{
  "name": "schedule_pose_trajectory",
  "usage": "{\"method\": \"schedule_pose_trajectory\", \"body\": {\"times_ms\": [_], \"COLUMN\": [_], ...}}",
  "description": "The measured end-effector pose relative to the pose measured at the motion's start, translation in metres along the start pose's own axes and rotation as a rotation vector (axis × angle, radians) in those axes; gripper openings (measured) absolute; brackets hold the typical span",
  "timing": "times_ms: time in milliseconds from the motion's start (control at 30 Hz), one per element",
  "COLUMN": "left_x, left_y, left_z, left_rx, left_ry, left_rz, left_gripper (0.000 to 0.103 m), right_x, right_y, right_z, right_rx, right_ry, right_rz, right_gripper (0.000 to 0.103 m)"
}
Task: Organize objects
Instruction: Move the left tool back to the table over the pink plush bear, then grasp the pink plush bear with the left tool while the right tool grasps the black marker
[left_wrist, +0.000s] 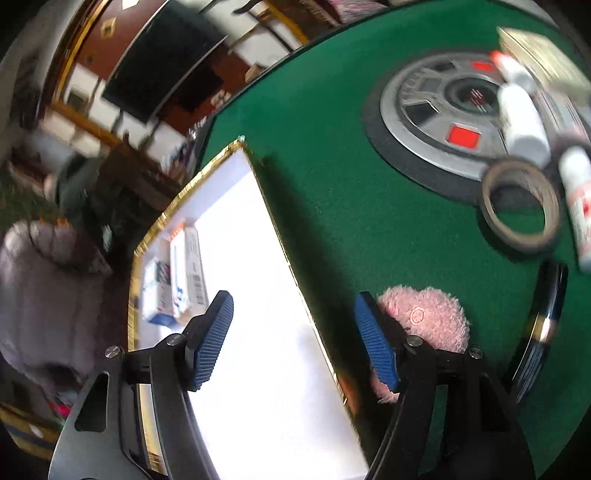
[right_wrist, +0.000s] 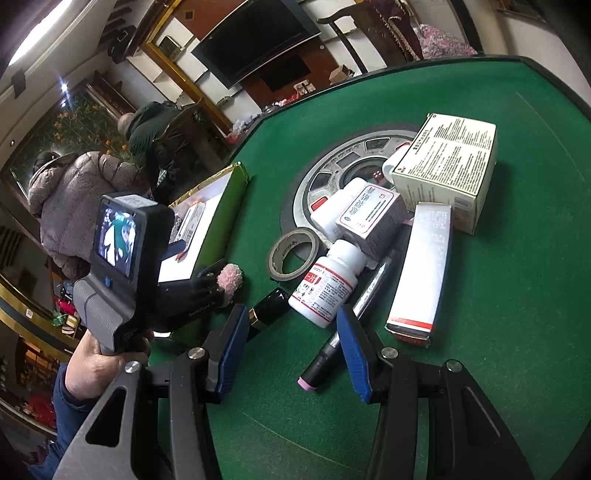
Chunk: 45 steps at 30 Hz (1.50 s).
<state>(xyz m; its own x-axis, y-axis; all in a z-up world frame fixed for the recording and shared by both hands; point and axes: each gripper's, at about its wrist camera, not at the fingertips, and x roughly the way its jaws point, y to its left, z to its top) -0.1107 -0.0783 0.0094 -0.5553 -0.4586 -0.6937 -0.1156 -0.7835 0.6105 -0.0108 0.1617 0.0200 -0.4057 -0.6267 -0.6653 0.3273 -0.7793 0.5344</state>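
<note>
1. Green felt table (right_wrist: 480, 332) under both grippers.
2. Left gripper (left_wrist: 295, 341): jaws spread wide, nothing between the pads, held by a bare hand (right_wrist: 99, 365), poised over gold-rimmed white box (left_wrist: 258, 295); pink fluffy ball (left_wrist: 424, 317) just beside the outer finger.
3. Right gripper (right_wrist: 291, 354): jaws apart, empty, tilted down toward marker pen (right_wrist: 343, 332) and white pill bottle (right_wrist: 328, 284).
4. Tape roll (right_wrist: 293, 254) flat on felt, beside bottle.
5. Cartons (right_wrist: 443, 166) piled behind.

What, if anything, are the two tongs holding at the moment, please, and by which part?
Nothing is held. The left tongs stand open over the white box, beside the pink fluffy item; the right tongs stand open above the pen.
</note>
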Motion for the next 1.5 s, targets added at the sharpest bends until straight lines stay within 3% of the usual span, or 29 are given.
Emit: {"method": "schedule_pose_trajectory", "body": {"times_ms": [133,200,267,400,533,667,733,1133,1367,1500], "left_x": [-0.011,-0.013,-0.012,0.001,-0.002,-0.007,-0.016,-0.049,-0.07,-0.083], "left_y": [0.006,0.016,0.022,0.015,0.013,0.02,0.025,0.027,-0.002,-0.021], "left_z": [-0.004,-0.004,-0.002,0.003,0.005,-0.001,-0.004,-0.019,-0.033,-0.047], "left_rx": [0.01,-0.022,-0.056,-0.052,-0.074,-0.092,-0.096,-0.023,0.058,0.146], "left_ry": [-0.085,-0.108,-0.103,-0.032,-0.015,0.018,0.009,-0.056,-0.062,-0.052], "left_rz": [0.01,-0.052,-0.108,-0.163,-0.206,-0.34,-0.441,-0.68,-0.746,-0.73], "left_gripper": [0.069,0.069,0.069,0.069,0.069,0.069,0.069,0.069,0.072,0.072], "right_x": [-0.001,-0.001,-0.001,-0.001,-0.002,-0.002,-0.004,-0.004,-0.001,0.001], "right_y": [0.001,0.0,0.0,0.002,0.002,0.004,0.006,0.01,0.008,0.007], "right_z": [0.001,0.001,0.001,0.001,0.001,-0.001,-0.002,-0.004,-0.001,-0.002], "right_rx": [-0.004,-0.004,-0.003,-0.004,-0.004,-0.002,-0.006,-0.002,0.002,0.002], "right_ry": [-0.002,-0.006,-0.005,-0.005,-0.009,-0.004,-0.005,-0.001,-0.003,0.003], "right_rz": [0.001,-0.002,0.0,0.004,0.009,0.023,0.03,0.043,0.037,0.035], "right_gripper": [0.05,0.05,0.05,0.05,0.05,0.05,0.05,0.05,0.05,0.05]}}
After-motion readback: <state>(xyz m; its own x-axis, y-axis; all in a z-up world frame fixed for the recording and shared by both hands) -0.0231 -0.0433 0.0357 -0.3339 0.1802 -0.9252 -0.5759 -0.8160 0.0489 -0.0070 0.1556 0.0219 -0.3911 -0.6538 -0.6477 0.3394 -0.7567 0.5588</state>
